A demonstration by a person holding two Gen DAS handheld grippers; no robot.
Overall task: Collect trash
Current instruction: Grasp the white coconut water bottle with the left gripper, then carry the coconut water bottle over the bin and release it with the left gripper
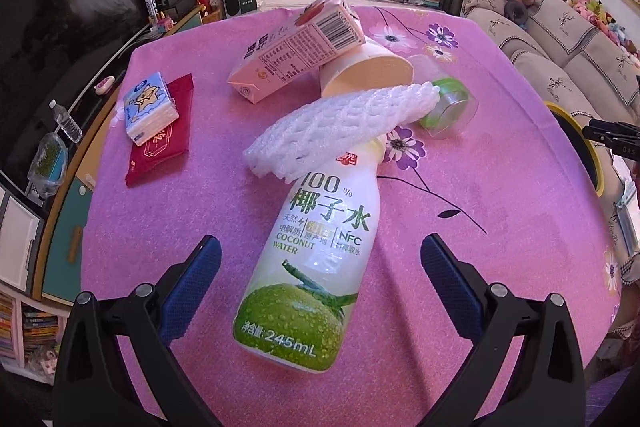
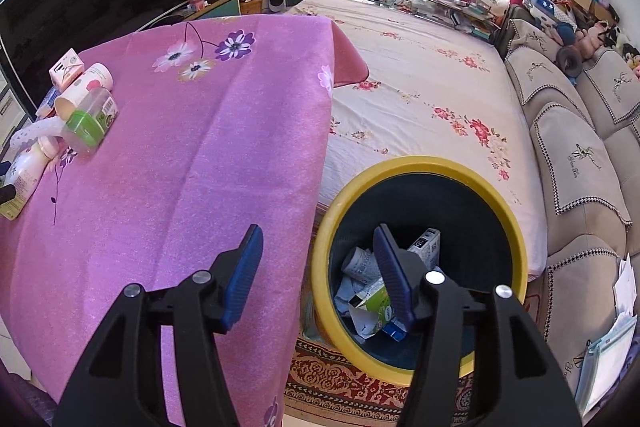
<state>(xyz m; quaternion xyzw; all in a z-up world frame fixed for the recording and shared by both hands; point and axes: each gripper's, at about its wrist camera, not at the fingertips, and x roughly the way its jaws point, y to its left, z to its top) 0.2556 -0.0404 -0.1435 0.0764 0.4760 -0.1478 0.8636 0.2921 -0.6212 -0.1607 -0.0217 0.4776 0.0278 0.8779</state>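
On the pink tablecloth point(image 1: 480, 187) a white coconut water bottle point(image 1: 308, 267) lies on its side. My left gripper point(image 1: 320, 263) stands open around its lower half, and the blue pads do not touch it. A white foam net point(image 1: 340, 123) drapes over the bottle's neck. Behind it lie a paper cup point(image 1: 368, 71), a pink carton point(image 1: 296, 51) and a clear jar with a green lid point(image 1: 448, 107). My right gripper point(image 2: 318, 251) is open and empty over the rim of the yellow bin point(image 2: 516, 227), which holds crumpled cartons and paper point(image 2: 368, 291).
A tissue pack point(image 1: 150, 111) rests on a red packet point(image 1: 160, 143) at the table's left. The bin point(image 1: 580, 147) shows at the table's right edge. A bed point(image 2: 420, 99) and sofa cushions point(image 2: 576, 155) lie beyond the bin, with a patterned rug point(image 2: 340, 383) under it.
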